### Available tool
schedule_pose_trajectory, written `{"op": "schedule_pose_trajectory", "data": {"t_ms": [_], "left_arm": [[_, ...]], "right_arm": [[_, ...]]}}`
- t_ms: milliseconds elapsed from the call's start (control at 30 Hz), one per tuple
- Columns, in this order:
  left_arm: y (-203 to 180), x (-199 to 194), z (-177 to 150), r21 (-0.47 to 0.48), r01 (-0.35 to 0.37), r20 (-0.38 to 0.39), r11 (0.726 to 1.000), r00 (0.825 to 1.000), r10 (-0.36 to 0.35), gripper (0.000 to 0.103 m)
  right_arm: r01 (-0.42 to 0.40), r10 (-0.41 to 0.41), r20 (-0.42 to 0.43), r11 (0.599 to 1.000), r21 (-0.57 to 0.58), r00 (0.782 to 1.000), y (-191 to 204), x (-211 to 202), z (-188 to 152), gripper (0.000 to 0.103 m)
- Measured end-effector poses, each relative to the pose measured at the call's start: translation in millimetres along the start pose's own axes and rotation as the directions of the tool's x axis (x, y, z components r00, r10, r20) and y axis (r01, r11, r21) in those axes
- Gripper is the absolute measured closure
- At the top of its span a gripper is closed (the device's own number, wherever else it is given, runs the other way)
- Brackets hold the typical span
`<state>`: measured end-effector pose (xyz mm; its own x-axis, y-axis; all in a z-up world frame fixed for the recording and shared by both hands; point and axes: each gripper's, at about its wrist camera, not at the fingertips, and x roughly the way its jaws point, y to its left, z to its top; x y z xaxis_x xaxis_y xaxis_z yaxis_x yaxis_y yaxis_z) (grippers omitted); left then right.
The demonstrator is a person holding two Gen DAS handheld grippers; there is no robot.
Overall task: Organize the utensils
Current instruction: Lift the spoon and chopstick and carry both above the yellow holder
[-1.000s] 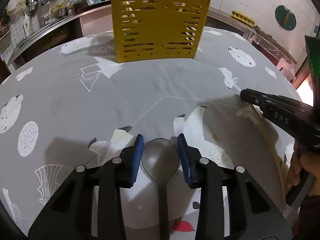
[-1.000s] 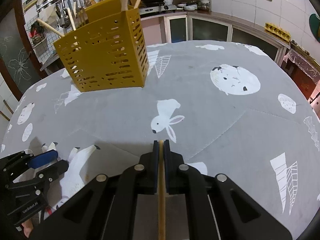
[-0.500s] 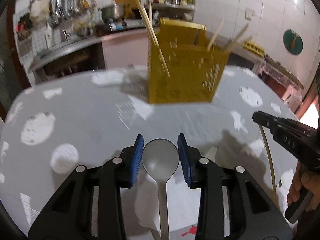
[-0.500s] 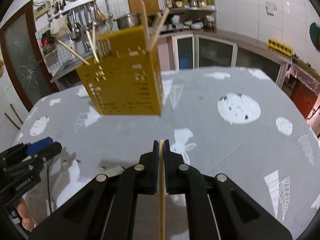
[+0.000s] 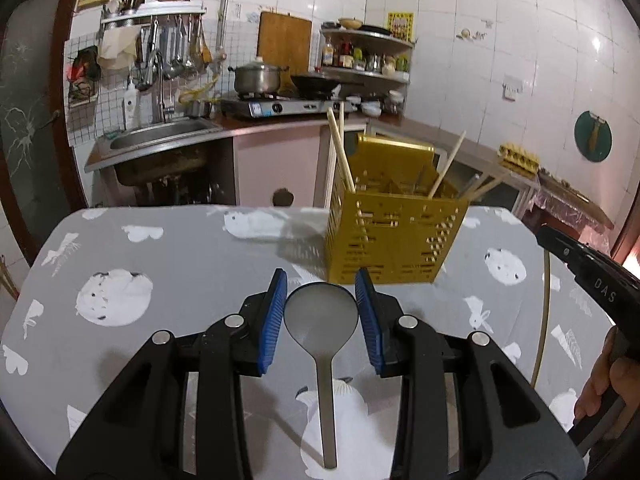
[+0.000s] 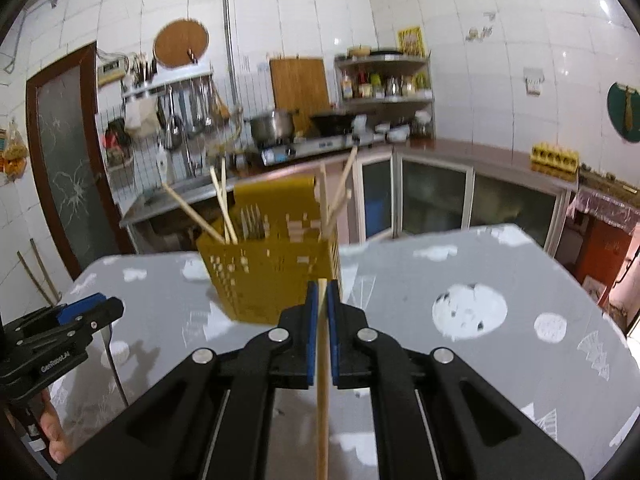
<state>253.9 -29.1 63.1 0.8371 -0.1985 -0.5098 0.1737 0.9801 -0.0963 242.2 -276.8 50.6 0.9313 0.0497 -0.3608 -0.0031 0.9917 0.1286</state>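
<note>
Spoon (image 5: 321, 322) (one), one chopstick (image 6: 322, 380), two grippers

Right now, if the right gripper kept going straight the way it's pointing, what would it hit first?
Most likely the yellow utensil holder dead ahead of the right gripper, which is shut on a chopstick. Depth is unclear.

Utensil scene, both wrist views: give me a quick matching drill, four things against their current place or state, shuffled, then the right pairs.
Things:
1. spoon
2. single chopstick
3. yellow caddy
4. steel pot

Places or states:
A. standing on the grey tablecloth, chopsticks sticking out of it
B. clamped in the right gripper
C. on the stove at the back counter
D. bowl between the blue fingers of the left gripper

Pairs: 1-D, 2-B, 3-A, 4-C
</note>
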Motion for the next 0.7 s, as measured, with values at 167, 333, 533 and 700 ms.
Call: {"op": "schedule_pose_trajectory", "data": {"t_ms": [167, 333, 533, 700], "left_arm": [[1.4, -7.5, 0.6, 0.005, 0.0, 0.051, 1.0, 0.999, 0.0, 0.069], [4.0, -8.1, 1.1, -0.001, 0.004, 0.071, 1.0, 0.997, -0.004, 0.069], [2.2, -8.1, 3.6, 0.012, 0.01, 0.099, 1.0, 0.995, -0.011, 0.069], [0.5, -8.1, 6.3, 0.022, 0.011, 0.116, 1.0, 0.993, -0.014, 0.069]], "right_arm": [[0.004, -0.005, 0.087, 1.0, 0.012, 0.996, -2.2, -9.0, 4.0, 0.098], [0.001, -0.004, 0.147, 1.0, 0.017, 0.989, -1.7, -15.0, 8.8, 0.098], [-0.001, -0.003, 0.172, 1.0, 0.018, 0.985, -3.2, -13.3, 13.2, 0.098], [-0.008, 0.003, 0.192, 1.0, 0.024, 0.981, -5.7, -11.9, 17.8, 0.098]]}}
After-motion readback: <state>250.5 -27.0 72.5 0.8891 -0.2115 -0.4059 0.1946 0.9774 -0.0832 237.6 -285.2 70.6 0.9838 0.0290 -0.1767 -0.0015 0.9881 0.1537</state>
